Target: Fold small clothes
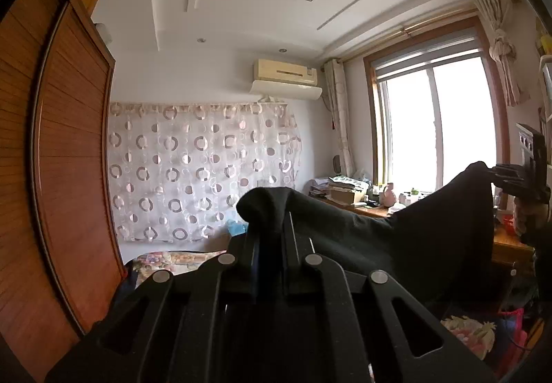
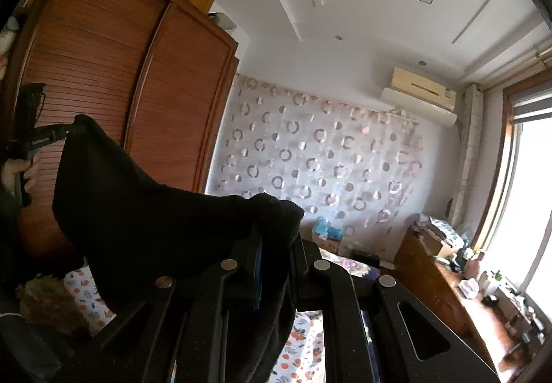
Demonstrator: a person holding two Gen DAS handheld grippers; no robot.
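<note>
A black garment (image 1: 431,228) hangs in the air, stretched between my two grippers. In the left wrist view my left gripper (image 1: 272,224) is shut on one bunched corner of it, which covers the fingertips. At the right edge my right gripper (image 1: 495,174) pinches the other corner, with a hand (image 1: 524,214) below it. The right wrist view shows the same hold from the other side. There my right gripper (image 2: 276,238) is shut on the black garment (image 2: 138,210). The cloth sags leftward to my left gripper (image 2: 67,132), which a hand (image 2: 20,169) holds.
A brown slatted wardrobe (image 2: 103,72) stands on the left. A patterned bed sheet (image 2: 303,348) lies below the grippers. A cluttered wooden desk (image 2: 448,279) runs under the window (image 1: 431,124). A circle-print curtain (image 1: 200,169) covers the far wall.
</note>
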